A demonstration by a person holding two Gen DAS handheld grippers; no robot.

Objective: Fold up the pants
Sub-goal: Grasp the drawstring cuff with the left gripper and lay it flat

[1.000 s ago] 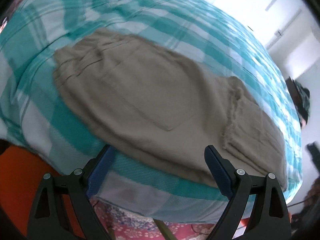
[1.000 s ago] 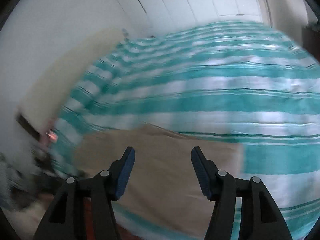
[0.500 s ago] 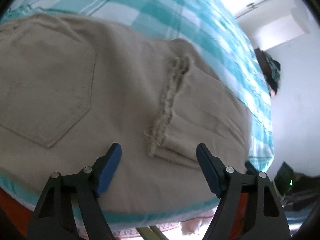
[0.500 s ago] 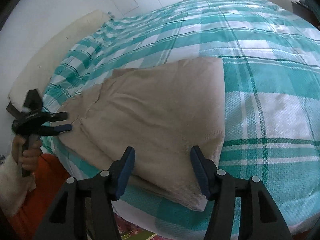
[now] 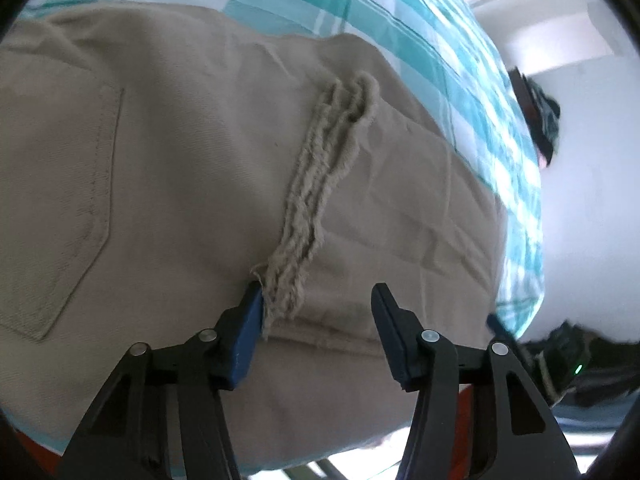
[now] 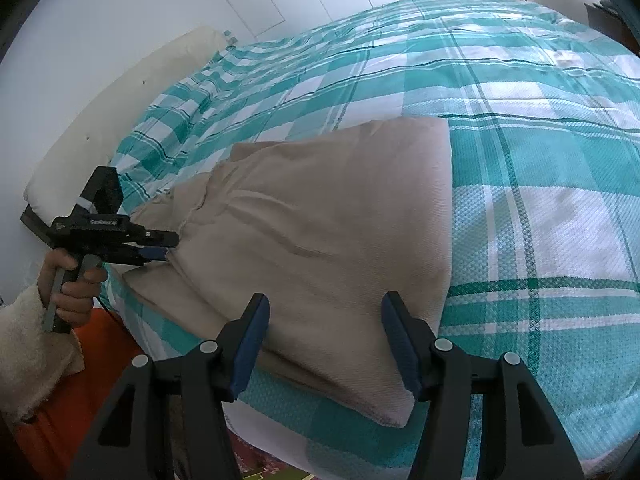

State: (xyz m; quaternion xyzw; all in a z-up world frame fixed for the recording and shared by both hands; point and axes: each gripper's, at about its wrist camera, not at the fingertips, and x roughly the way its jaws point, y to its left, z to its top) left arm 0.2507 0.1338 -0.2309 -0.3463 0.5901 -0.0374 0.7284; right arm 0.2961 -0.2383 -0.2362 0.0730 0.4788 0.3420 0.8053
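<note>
- While the beige cotton pants [image 6: 320,240] lie folded once near the front edge of the teal-and-white checked bedspread [image 6: 540,160], the left gripper [image 5: 316,304] has come in from a wide look over the whole garment to sit right at its frayed hem [image 5: 316,192].
- Its jaws have just been narrowing; the lower end of that frayed hem lies between them, brushing the left blue pad [image 5: 250,324], but the other pad stands clear, so nothing is clamped yet.
- From the right wrist view the same left gripper [image 6: 160,246] reaches the hem corner from the side, held by a hand [image 6: 68,284] in a fluffy cream sleeve [image 6: 28,352].
- The right gripper [image 6: 324,320] has dropped from a blurred high view to hover over the near folded edge of the pants, jaws apart at the same width as before, with cloth under them and none gripped.
- Judging by this, both grippers are taking position for the next fold, one at the hem end and one at the fold end.
- How many layers the left pad would catch is hard to tell, because the hem stack is rumpled.
- The waistband end runs out of the left wrist view, and the right gripper's fingertips hide the edge beneath them.
- A dark object [image 5: 568,364] with a green light at lower right is too dim to identify.
</note>
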